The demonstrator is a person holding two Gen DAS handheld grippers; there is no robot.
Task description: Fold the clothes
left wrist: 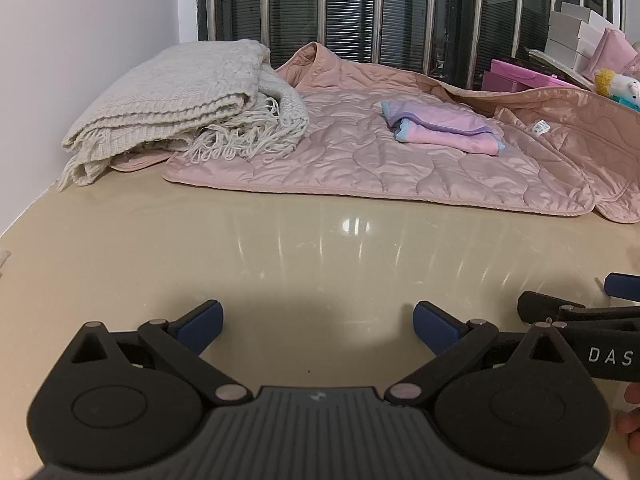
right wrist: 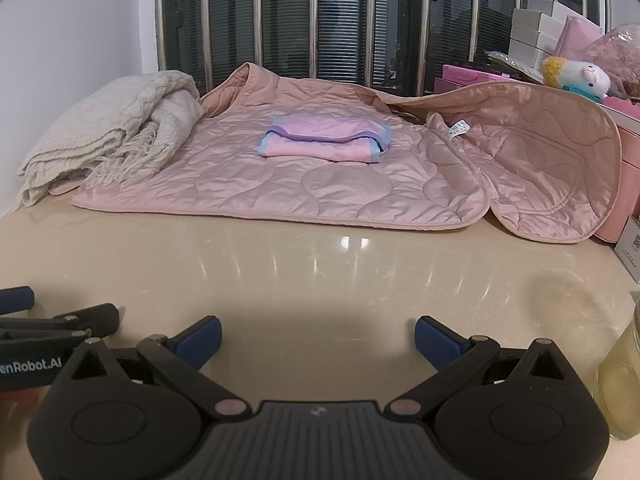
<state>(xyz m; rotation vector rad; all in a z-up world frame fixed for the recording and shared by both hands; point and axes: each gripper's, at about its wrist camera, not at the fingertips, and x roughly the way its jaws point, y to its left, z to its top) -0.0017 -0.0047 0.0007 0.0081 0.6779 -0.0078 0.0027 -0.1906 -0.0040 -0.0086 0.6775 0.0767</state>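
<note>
A pink quilted jacket (left wrist: 360,160) (right wrist: 320,176) lies spread at the back of the beige table (left wrist: 280,248) (right wrist: 320,272). A small folded pink and lilac cloth with blue trim (left wrist: 444,128) (right wrist: 328,140) rests on top of it. My left gripper (left wrist: 318,326) stands open low over the bare table, well short of the jacket's front hem, nothing between its blue pads. My right gripper (right wrist: 318,340) is open too, beside the left one and equally far from the jacket. Each gripper shows at the edge of the other's view.
A folded cream knitted blanket with fringe (left wrist: 180,100) (right wrist: 108,136) lies at the back left against the white wall. Pink boxes (right wrist: 472,76), white boxes (right wrist: 536,32) and a plush toy (right wrist: 576,76) crowd the back right. A glass jar (right wrist: 620,380) stands near my right gripper. Barred windows run behind.
</note>
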